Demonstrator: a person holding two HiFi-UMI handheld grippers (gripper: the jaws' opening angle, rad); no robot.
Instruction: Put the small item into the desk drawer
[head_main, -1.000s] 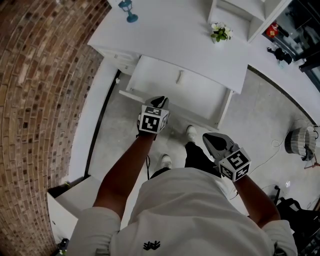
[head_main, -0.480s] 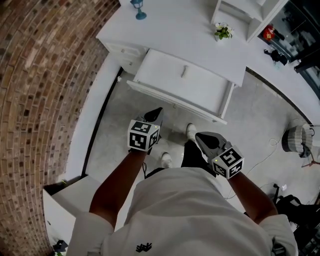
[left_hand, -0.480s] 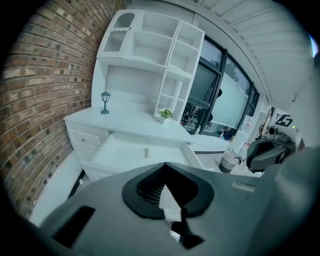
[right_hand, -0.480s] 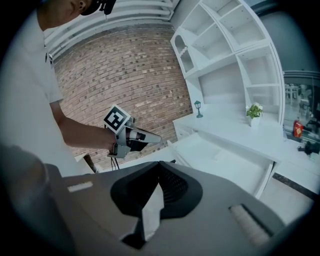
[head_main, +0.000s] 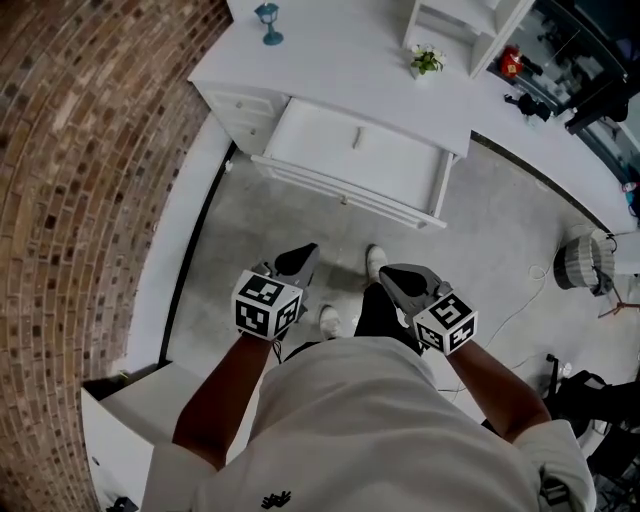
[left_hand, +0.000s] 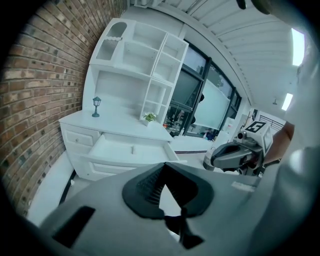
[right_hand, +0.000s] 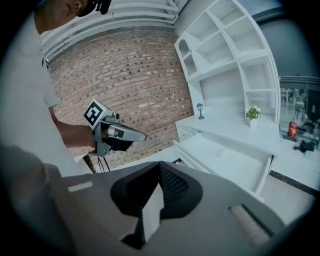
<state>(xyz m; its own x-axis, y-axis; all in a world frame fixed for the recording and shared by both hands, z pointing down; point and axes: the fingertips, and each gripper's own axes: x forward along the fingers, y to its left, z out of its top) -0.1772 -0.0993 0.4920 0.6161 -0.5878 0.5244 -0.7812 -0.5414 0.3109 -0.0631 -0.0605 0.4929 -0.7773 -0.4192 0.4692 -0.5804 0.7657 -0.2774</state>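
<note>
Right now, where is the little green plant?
In the head view, the little green plant stands near the top, on the right part of the white desk. It is beside the shelf unit, behind the open drawer.

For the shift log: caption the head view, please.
Person facing the white desk, its drawer open, left gripper and right gripper both shut.

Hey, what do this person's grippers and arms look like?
Both the left gripper and right gripper are grey tapered beaks with black ribbed pads and a white cube of black square markers. Short white T-shirt sleeves; forearms bare.
</note>
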